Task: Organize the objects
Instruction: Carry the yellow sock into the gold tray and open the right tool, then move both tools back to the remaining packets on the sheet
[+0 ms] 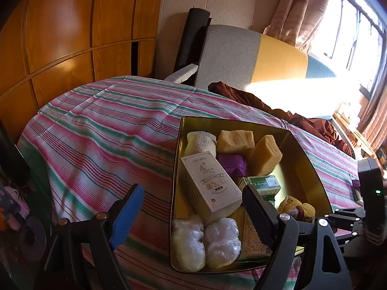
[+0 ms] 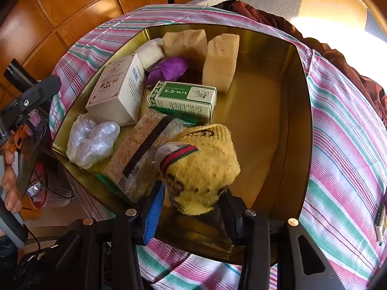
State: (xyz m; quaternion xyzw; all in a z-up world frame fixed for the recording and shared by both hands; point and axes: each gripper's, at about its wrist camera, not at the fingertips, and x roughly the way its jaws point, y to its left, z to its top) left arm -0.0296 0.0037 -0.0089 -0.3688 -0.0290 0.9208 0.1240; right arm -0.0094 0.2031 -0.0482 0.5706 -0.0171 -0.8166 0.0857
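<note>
A gold tin (image 2: 297, 120) stands on the striped cloth (image 1: 108, 125). It holds a white box (image 2: 116, 89), a green box (image 2: 183, 99), two tan sponges (image 2: 221, 60), a purple wad (image 2: 169, 68), plastic-wrapped bundles (image 2: 92, 140) and a cracker packet (image 2: 142, 149). A yellow rolled sock (image 2: 205, 166) lies low in the tin's near corner between the fingers of my right gripper (image 2: 192, 193). The black finger touches it, and a sliver of gold shows beside the blue pad (image 2: 154, 212). My left gripper (image 1: 192, 191) hangs wide open over the tin's left side, holding nothing.
A brown cloth (image 1: 302, 118) lies bunched behind the tin. A grey and yellow cushion (image 1: 241, 55) leans at the back, with wooden cabinet doors (image 1: 60, 36) on the left. A small green item (image 2: 381, 220) rests on the cloth right of the tin.
</note>
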